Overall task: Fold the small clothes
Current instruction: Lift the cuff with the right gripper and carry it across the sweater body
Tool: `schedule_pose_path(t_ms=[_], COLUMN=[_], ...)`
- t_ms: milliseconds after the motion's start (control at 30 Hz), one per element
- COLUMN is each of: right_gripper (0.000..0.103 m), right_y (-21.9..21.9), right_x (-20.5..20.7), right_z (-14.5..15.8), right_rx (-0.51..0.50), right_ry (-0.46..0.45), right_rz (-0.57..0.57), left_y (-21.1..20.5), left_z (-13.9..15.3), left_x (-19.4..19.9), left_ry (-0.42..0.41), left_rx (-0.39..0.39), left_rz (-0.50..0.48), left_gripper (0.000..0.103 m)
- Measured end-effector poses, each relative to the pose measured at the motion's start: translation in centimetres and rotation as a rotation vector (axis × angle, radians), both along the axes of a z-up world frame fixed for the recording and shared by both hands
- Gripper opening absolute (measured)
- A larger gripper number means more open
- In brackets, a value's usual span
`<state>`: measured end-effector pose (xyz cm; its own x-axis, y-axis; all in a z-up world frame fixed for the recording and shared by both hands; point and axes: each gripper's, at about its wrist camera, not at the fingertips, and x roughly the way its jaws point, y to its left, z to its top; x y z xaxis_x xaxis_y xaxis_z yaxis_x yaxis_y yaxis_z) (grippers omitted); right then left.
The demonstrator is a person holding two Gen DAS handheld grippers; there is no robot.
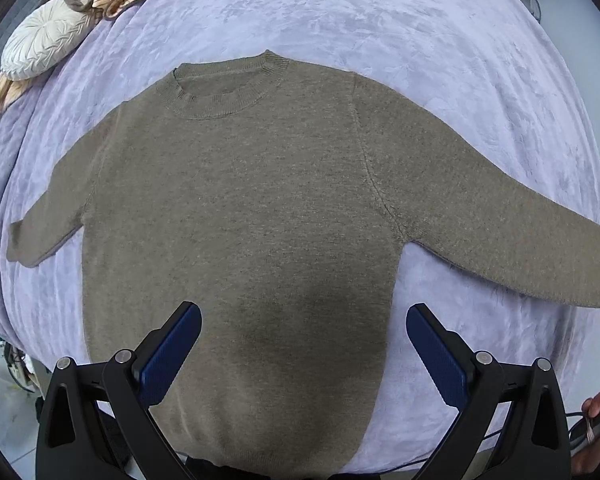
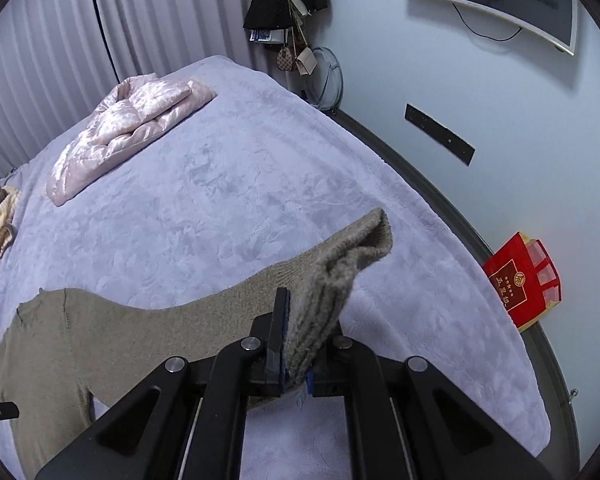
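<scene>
The sweater [image 1: 236,208] lies flat, front up, on the bed [image 1: 380,40] for folding; right tongs [image 2: 296,320] clamp its sleeve cuff [image 2: 340,272] to carry it inward, while left tongs [image 1: 304,344] hover open above the hem.

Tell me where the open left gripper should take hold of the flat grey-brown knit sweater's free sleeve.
Grip the grey-brown knit sweater at the free sleeve's cuff, coming straight down from above. It lies flat on the lilac plush blanket, its end edge exposed, so the left gripper can pinch it.
</scene>
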<state>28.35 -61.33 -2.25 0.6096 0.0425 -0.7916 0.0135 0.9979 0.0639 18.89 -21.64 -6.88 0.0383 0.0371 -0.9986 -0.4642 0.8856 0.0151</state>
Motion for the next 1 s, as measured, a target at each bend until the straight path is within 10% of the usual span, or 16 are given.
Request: schedule_pose_path(t_ms=[1000], right_gripper=[0.007], right_y=[28.1], right_x=[-7.9], right_z=[9.9], right_rx=[-0.147], right_ry=[-0.117], right_rz=[0.325], left_y=[17.1], left_z=[0.1], left_x=[-10.2], left_ry=[-0.13], left_rx=[-0.103], left_rz=[0.075], left_gripper=[0.103])
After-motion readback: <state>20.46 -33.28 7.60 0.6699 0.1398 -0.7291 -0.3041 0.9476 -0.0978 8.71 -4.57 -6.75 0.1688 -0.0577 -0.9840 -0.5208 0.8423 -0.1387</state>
